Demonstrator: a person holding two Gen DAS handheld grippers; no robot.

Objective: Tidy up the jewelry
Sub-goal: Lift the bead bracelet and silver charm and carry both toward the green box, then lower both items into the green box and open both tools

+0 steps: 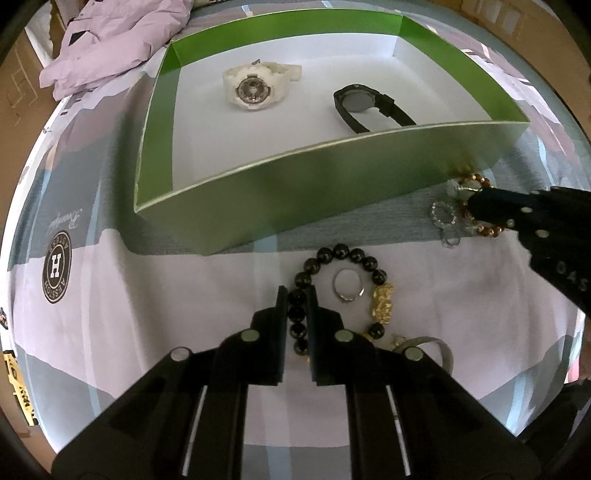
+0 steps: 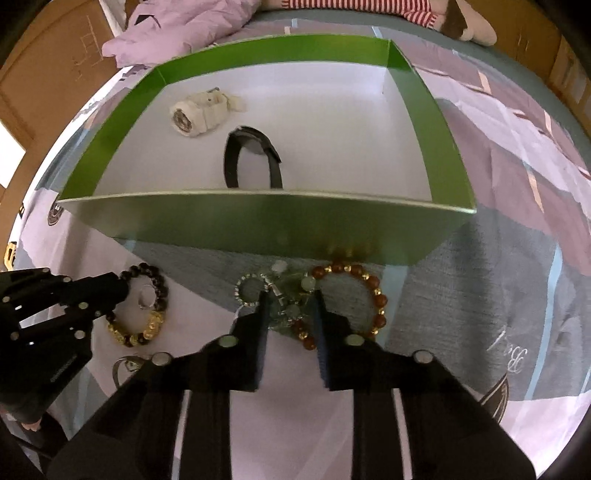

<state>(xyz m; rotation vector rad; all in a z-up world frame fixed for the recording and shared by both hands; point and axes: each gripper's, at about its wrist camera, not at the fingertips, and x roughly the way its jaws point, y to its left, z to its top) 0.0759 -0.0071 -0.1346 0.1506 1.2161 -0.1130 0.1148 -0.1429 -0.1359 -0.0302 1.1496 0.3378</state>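
A green box (image 1: 295,177) (image 2: 258,221) holds a white watch (image 1: 255,86) (image 2: 201,109) and a black watch (image 1: 364,103) (image 2: 253,155). In front of it, a black bead bracelet with gold charms (image 1: 347,258) (image 2: 157,288) lies on the bedsheet around a silver ring (image 1: 347,284) (image 2: 147,295). My left gripper (image 1: 297,295) is shut on the bracelet's left side. An amber bead bracelet (image 2: 369,291) (image 1: 487,230) and a pale green bead piece (image 2: 291,291) with a sparkly ring (image 2: 251,290) (image 1: 441,212) lie by the box. My right gripper (image 2: 291,299) stands open around the pale green piece.
A lilac jacket (image 1: 118,33) (image 2: 184,22) lies behind the box. A silver bangle (image 1: 439,347) (image 2: 125,365) sits near the black bracelet. Cardboard boxes (image 2: 55,55) line the bed's edges. A striped plush toy (image 2: 424,13) lies at the far end.
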